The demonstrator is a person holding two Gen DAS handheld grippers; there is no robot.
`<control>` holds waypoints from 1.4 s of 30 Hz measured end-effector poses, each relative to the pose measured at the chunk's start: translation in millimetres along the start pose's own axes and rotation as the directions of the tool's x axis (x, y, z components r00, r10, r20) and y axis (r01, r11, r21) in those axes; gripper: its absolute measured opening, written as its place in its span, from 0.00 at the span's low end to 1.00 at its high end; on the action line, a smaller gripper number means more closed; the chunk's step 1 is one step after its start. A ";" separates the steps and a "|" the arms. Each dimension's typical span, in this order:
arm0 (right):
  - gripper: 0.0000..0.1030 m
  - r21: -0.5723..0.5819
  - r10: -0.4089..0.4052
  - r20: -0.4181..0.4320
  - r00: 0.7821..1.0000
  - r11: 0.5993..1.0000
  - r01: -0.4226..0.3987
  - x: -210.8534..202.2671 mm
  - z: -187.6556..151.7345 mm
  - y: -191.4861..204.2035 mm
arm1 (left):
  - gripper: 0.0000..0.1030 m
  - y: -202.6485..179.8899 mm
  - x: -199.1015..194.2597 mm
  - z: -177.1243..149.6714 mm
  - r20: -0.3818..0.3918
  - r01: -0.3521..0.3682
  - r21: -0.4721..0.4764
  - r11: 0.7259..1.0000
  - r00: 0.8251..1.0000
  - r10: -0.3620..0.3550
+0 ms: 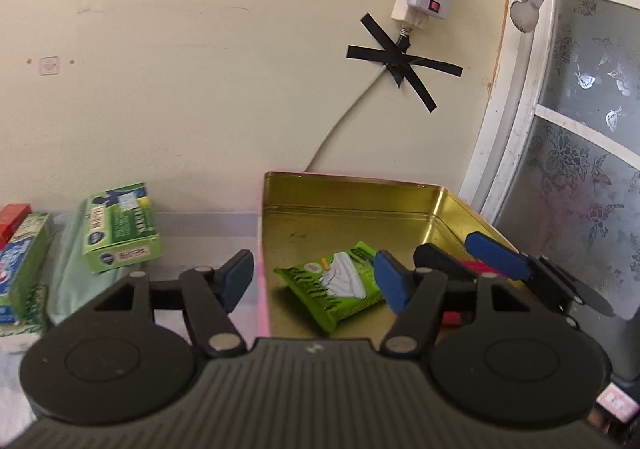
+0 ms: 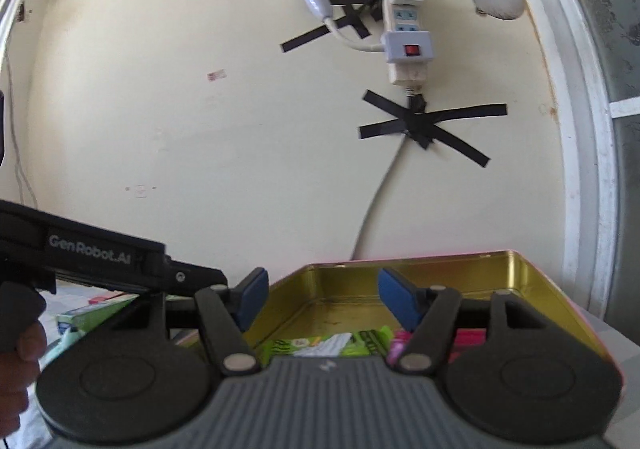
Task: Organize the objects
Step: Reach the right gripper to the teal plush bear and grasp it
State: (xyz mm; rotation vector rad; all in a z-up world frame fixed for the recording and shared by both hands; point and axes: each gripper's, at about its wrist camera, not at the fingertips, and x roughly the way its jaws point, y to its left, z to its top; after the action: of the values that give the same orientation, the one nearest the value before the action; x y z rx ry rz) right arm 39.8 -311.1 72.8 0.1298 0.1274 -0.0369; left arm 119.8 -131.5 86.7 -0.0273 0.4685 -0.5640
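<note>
Gaping empty over the gold tin (image 1: 352,189), both tools flank a green packet (image 1: 336,285); boxes (image 1: 120,229) sit left.

"GenRobot.AI" is printed in grey on the left gripper (image 2: 316,295) body.

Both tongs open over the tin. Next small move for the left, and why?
Probably swing the left tongs toward the green box beside the gold tin. They are open and empty, the green packet already lies inside, and the box is still outside.
</note>
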 end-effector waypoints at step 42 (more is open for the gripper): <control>0.45 -0.013 0.315 -0.554 0.771 0.922 -0.387 89.0 -63.2 184.1 | 0.57 131.3 -41.5 -66.5 -0.158 -0.139 -0.180 0.974 0.981 0.111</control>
State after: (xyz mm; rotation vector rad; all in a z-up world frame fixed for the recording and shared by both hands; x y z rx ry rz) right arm 128.4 -122.9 22.5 0.0305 0.6770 0.3921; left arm 126.8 8.2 24.8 -0.1392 0.6622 -0.3967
